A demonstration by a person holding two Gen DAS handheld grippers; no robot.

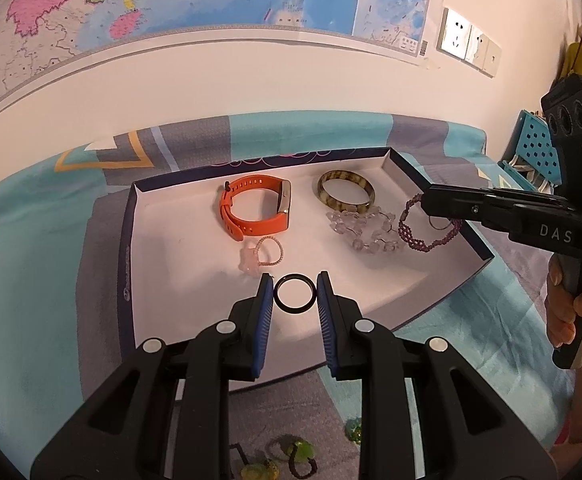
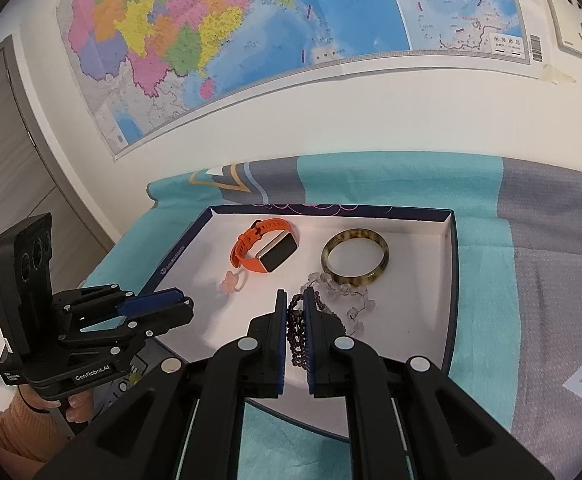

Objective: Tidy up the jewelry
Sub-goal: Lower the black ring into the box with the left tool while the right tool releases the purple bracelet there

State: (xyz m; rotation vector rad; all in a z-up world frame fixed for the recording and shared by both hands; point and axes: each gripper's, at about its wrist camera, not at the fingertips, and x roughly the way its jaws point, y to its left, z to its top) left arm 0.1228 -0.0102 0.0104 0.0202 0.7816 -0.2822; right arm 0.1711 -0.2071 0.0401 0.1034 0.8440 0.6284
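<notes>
Jewelry is gathering in the white-lined, navy-walled shallow box (image 1: 139, 216), where the left gripper (image 1: 294, 294) clamps a thin black ring (image 1: 294, 293) above the near floor and the right gripper (image 2: 294, 312) pinches a dark purple beaded bracelet (image 2: 295, 332) beside the clear crystal beads (image 1: 361, 228), both seemingly positioned for placing.

a home bedroom: patterned bedsheet (image 2: 371, 176), wall map (image 2: 251, 40), wall sockets (image 1: 467, 42)

The bed (image 1: 43, 240), under a teal and grey patterned cover, carries a shallow white-lined box lid (image 1: 131, 240) that lies ahead of and beneath both pairs of jaws; green beaded pieces (image 1: 299, 452) lie on the cover nearer than the left jaws, below them in the left wrist view.
</notes>
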